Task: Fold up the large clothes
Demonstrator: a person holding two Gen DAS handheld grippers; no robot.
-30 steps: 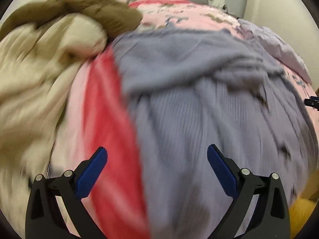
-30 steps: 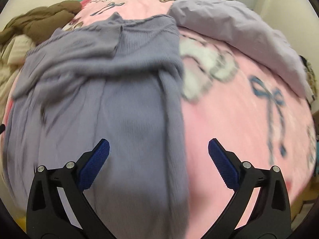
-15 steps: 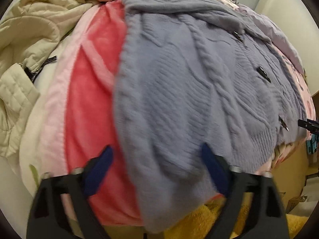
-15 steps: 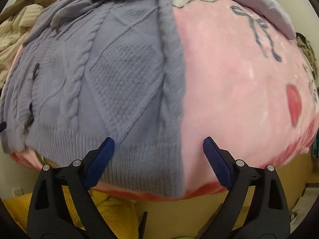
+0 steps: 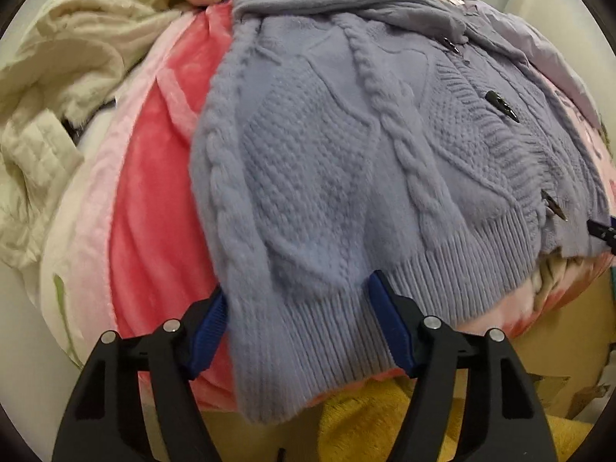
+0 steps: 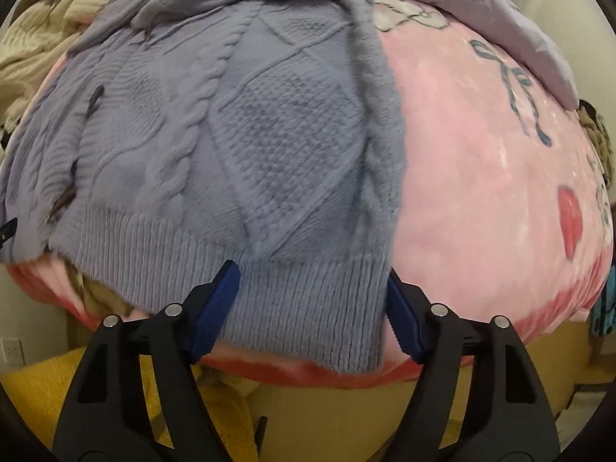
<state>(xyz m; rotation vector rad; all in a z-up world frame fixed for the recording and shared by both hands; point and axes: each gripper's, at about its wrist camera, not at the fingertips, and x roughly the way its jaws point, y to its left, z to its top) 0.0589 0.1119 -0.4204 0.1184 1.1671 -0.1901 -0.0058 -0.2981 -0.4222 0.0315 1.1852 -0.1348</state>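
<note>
Between both sets of jaws: ribbed hem of the lavender cardigan (image 5: 346, 161). Left gripper (image 5: 296, 323) and right gripper (image 6: 312, 308) have just been closing, bracketing the hem corners. Cardigan lies flat on pink blanket (image 6: 481, 192) covering the bed.

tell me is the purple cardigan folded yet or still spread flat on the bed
Mostly spread: the cardigan lies front up, ribbed hem at the bed edge. Only its sleeves look laid across the top.
</note>
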